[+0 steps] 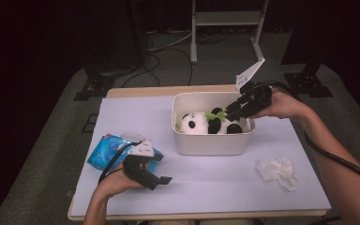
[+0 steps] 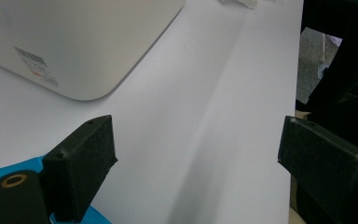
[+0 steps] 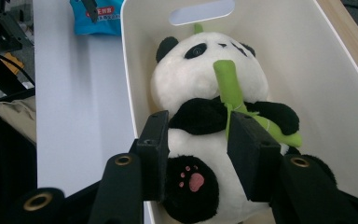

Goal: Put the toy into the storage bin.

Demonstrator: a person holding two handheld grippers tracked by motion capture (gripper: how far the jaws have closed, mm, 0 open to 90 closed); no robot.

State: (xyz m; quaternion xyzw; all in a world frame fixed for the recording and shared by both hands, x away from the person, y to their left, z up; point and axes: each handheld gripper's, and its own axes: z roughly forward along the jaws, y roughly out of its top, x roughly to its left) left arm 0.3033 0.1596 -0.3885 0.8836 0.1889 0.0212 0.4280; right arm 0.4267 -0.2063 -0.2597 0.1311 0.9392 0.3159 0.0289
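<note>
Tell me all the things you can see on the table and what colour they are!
Panda toy: one, black and white with a green bamboo stick, lying in the bin.
Bin: one, white, middle of the table, toward the back.
Wipes pack: one, blue, left side of the table.
Crumpled tissue: one, white, right front of the table.
Table cover: one, pale lilac sheet over the wooden table.
Left gripper: one, black, jaws open and empty, beside the wipes pack.
Right gripper: one, black, jaws on either side of the panda toy's belly; a grip cannot be judged.
</note>
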